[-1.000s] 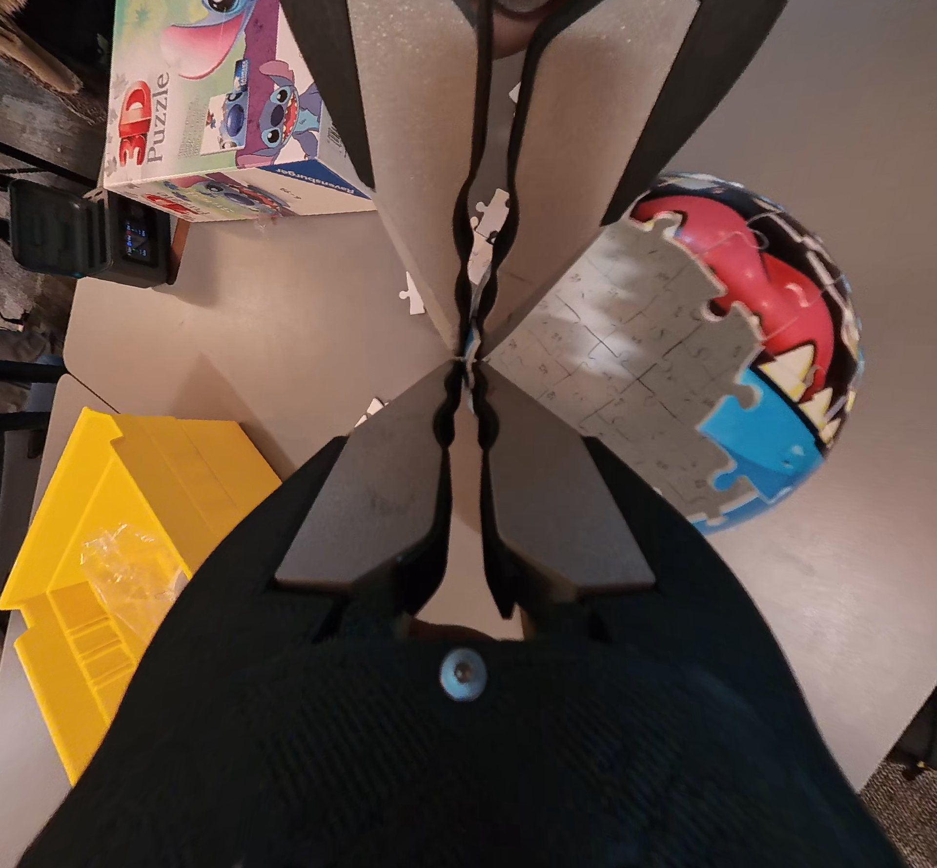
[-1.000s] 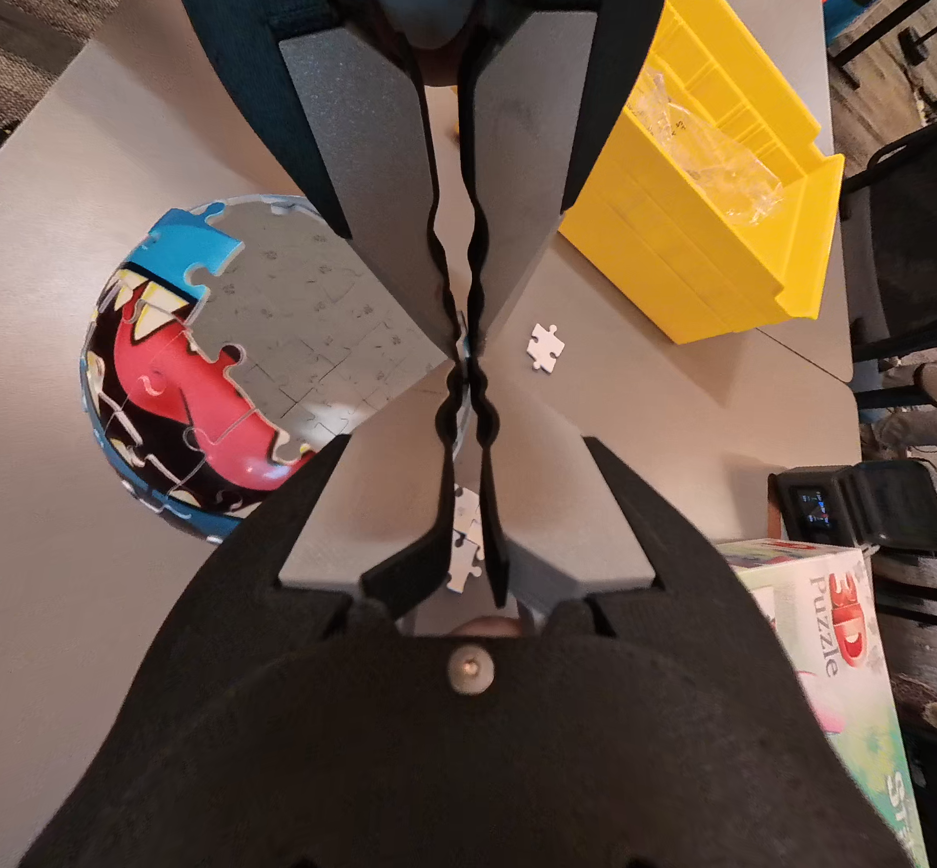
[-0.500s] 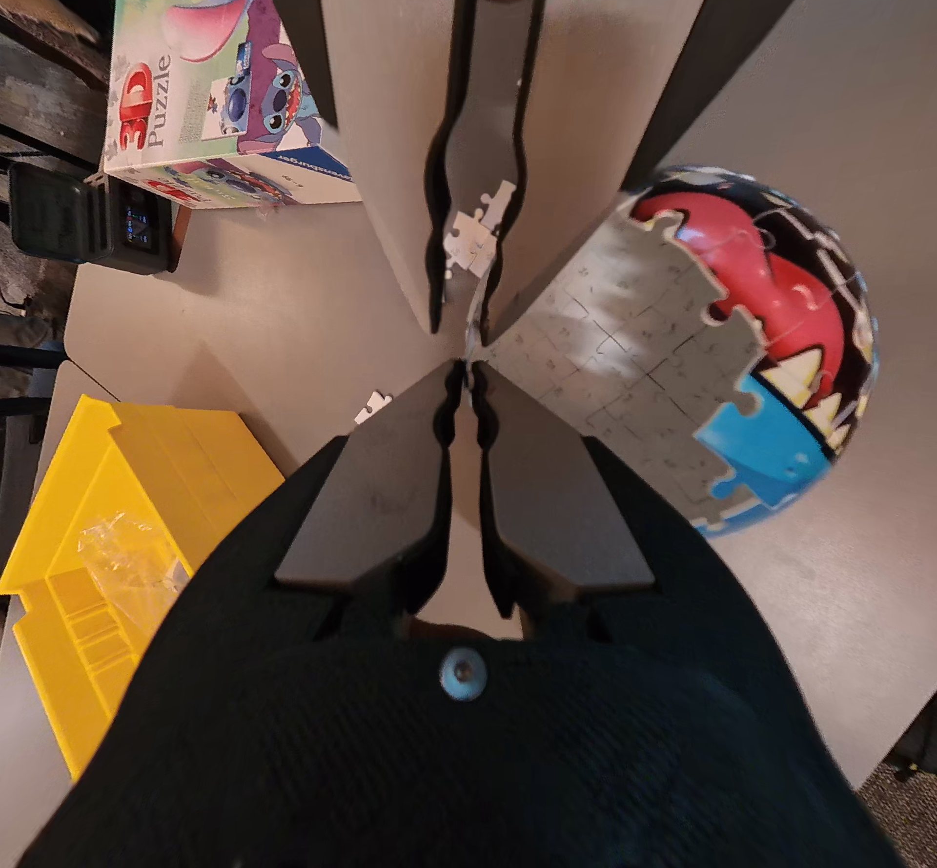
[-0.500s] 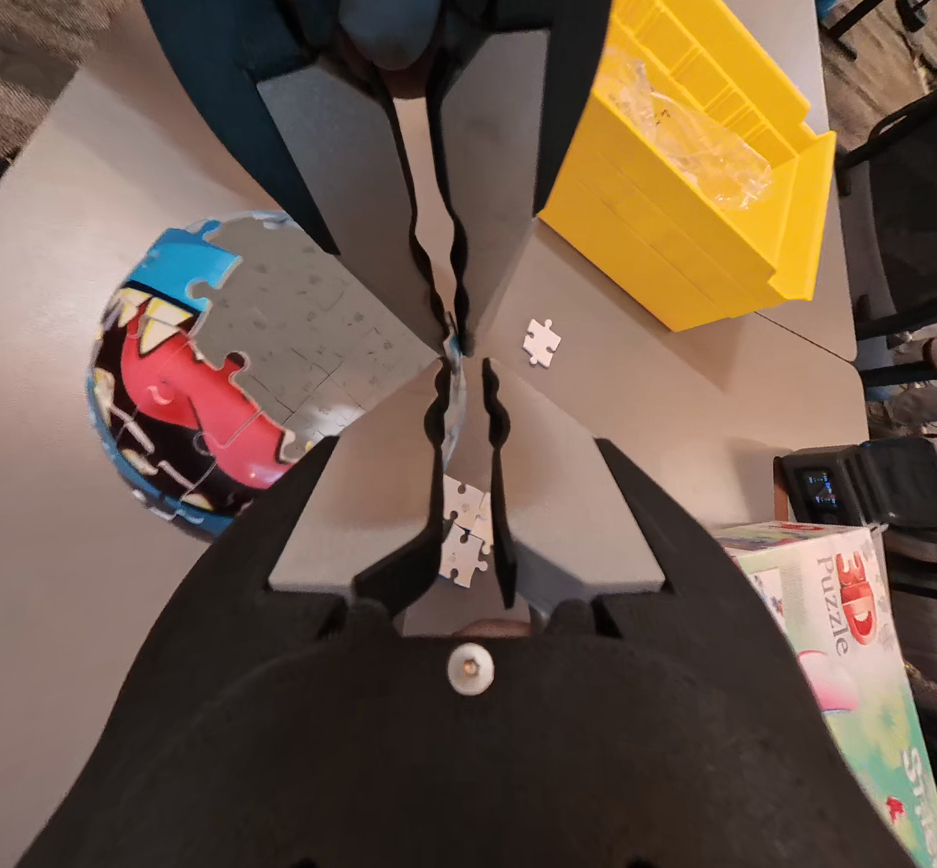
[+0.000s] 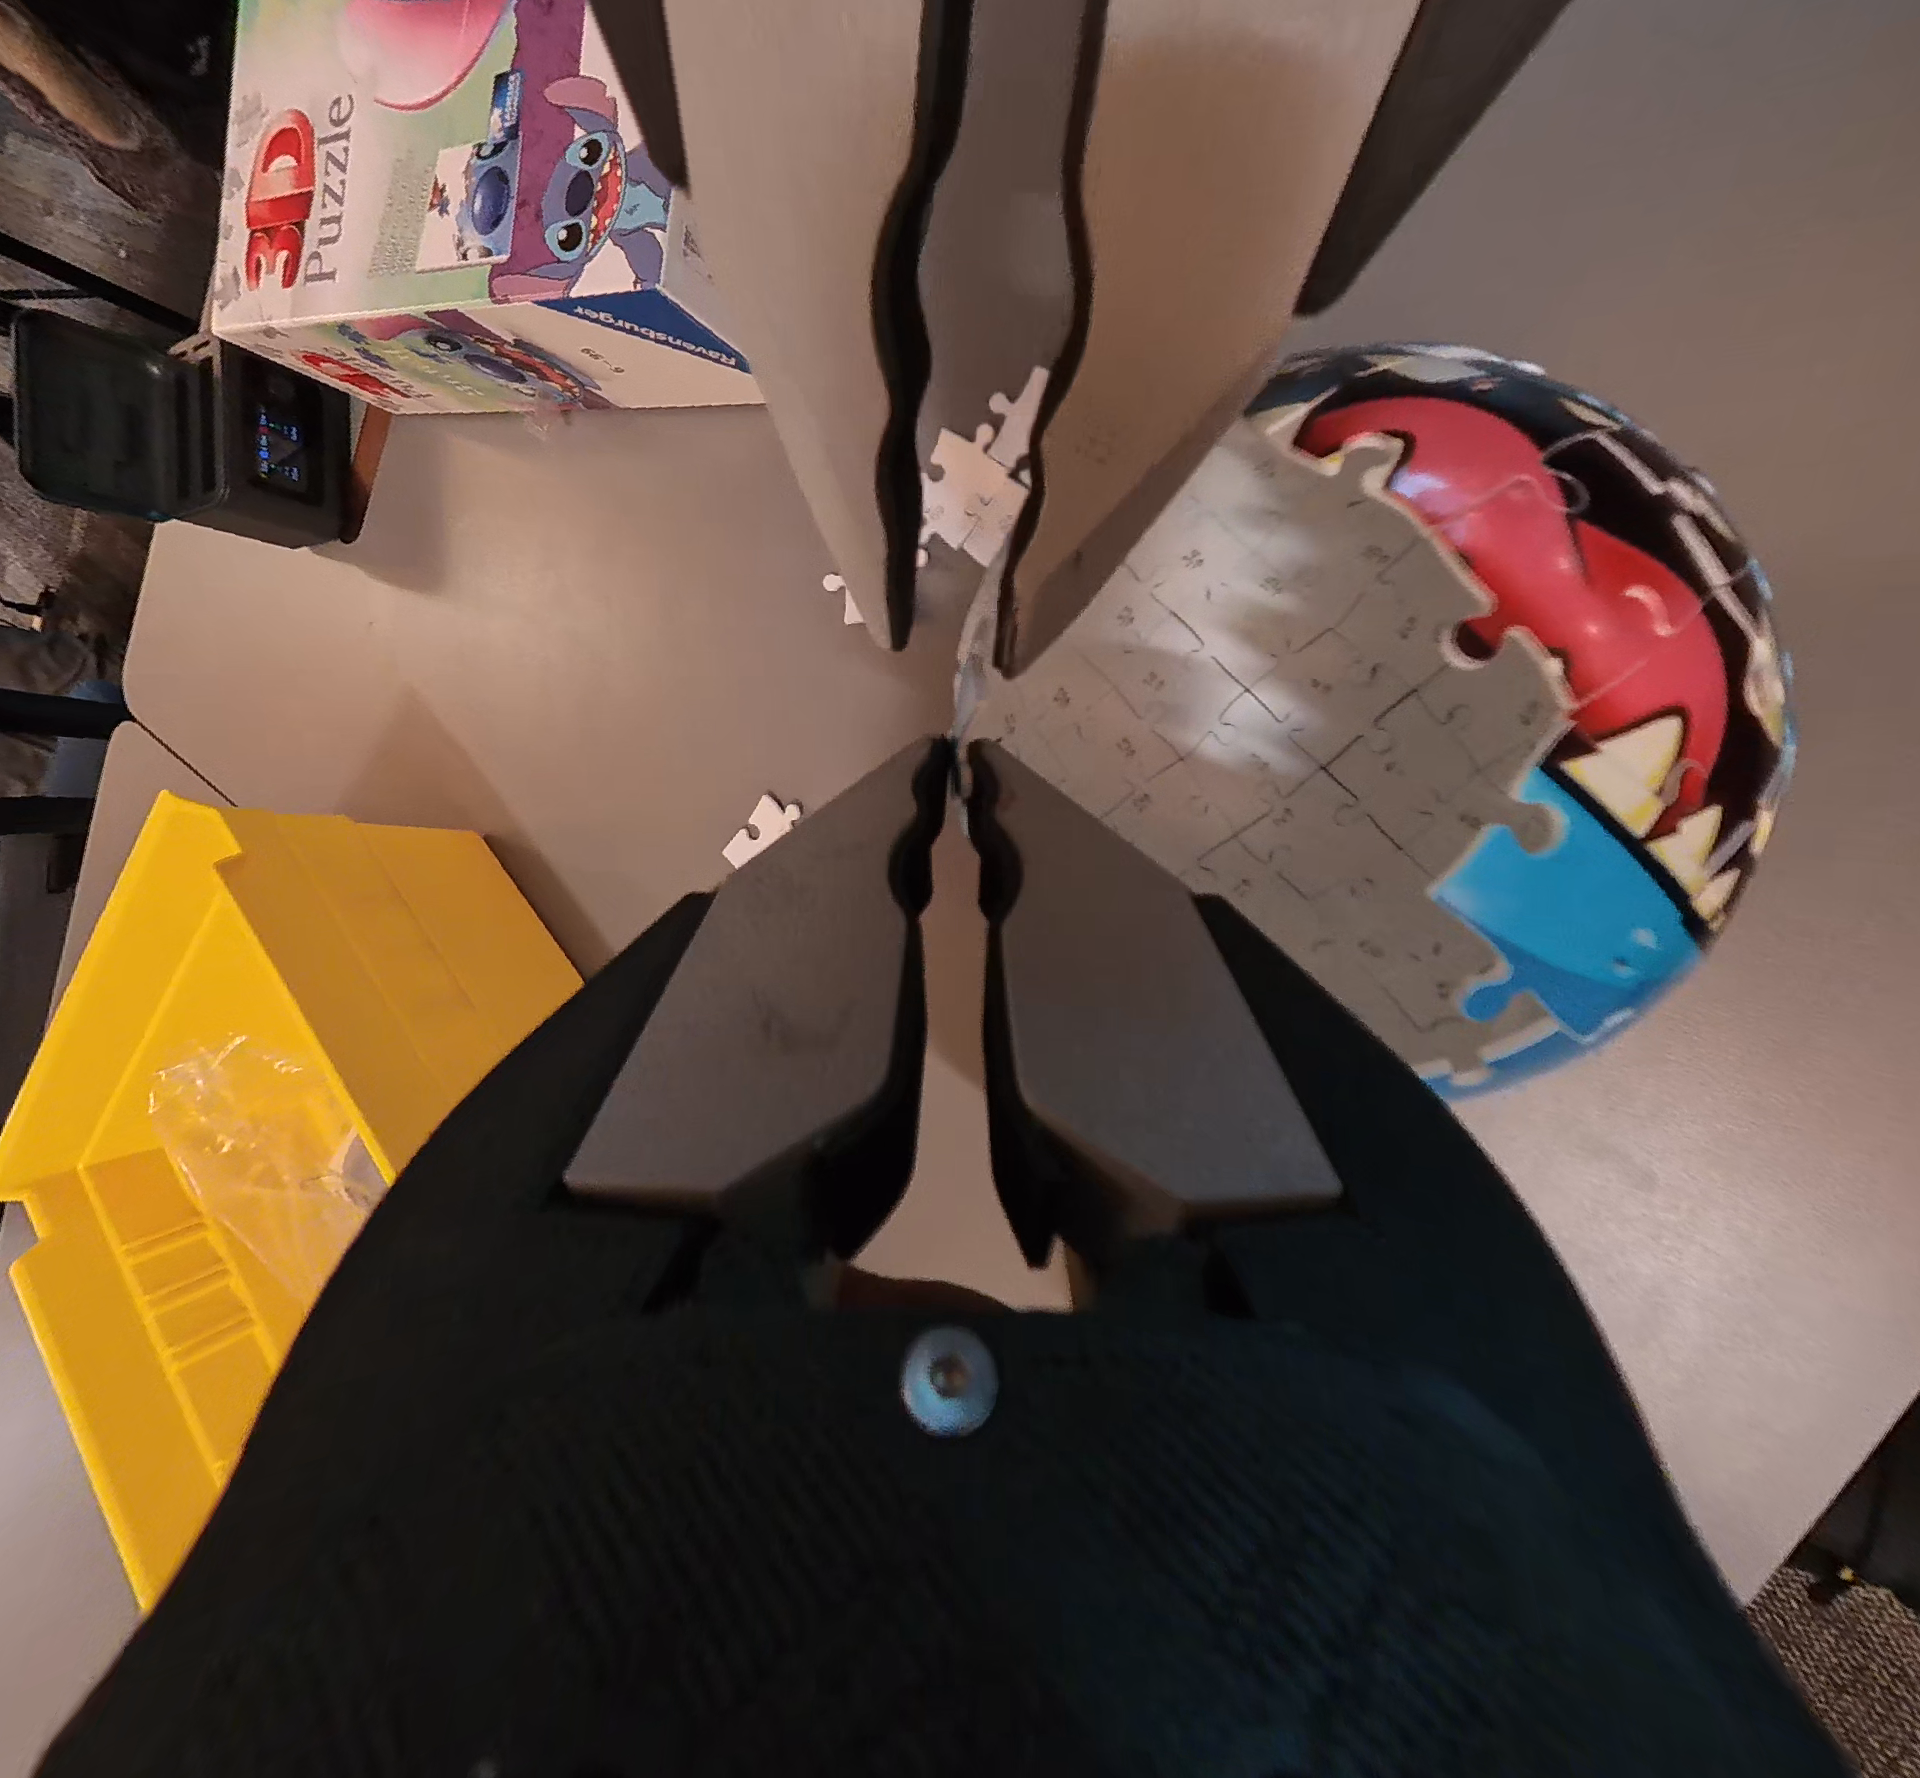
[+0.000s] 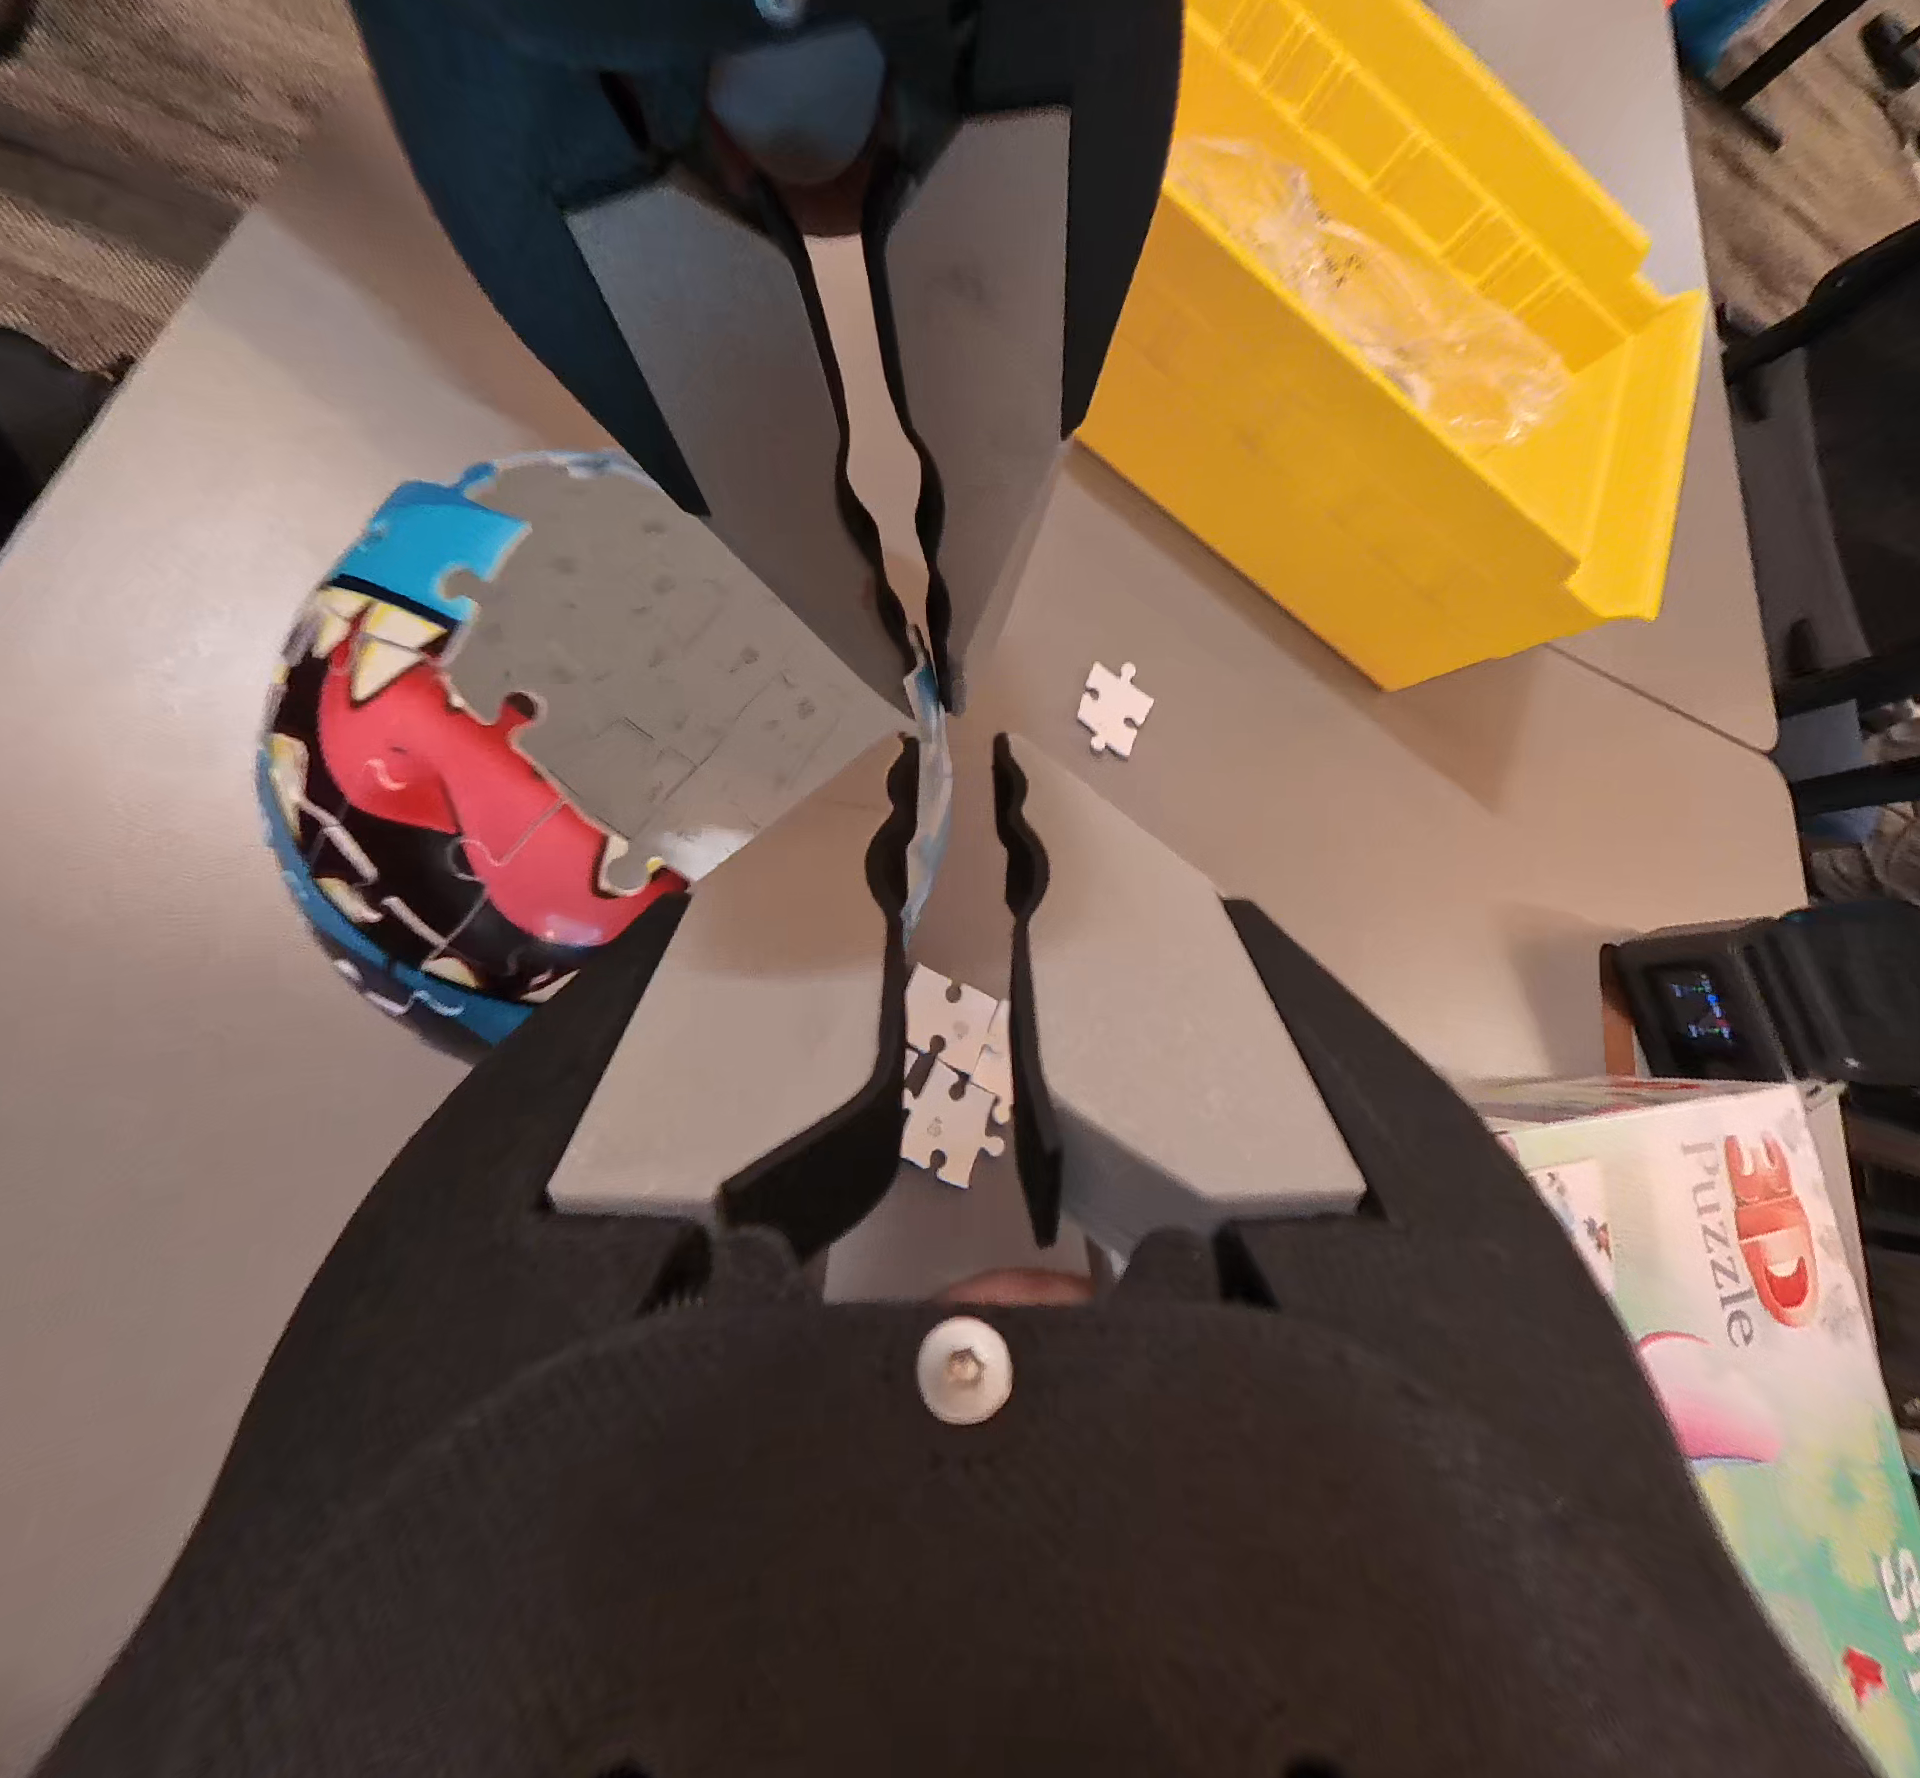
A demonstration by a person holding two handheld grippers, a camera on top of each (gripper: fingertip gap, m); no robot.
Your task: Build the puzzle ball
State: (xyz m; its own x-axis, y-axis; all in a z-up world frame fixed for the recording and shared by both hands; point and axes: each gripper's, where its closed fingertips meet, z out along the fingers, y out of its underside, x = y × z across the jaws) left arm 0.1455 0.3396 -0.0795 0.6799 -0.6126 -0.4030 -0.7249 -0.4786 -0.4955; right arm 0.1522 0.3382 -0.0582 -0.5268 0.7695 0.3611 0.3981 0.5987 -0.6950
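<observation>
The yellow bin (image 5: 260, 980) sits far left on the bench (image 5: 582, 648). The left hand-held gripper (image 5: 954, 754) pinches a thin puzzle piece (image 5: 966, 679) tip to tip with the right hand-held gripper (image 6: 948, 739), whose fingers are narrowly parted beside the piece. Loose pieces (image 6: 951, 1074) lie beneath. The half-built ball (image 5: 1538, 710) rests at right.

Puzzle ball (image 5: 1621, 689): red, blue, black, cream teeth; grey inside. Bin (image 5: 260, 980), eight o'clock: yellow. Loose pieces (image 6: 1114, 708): white. Puzzle box (image 5: 416, 118): green, purple.
</observation>
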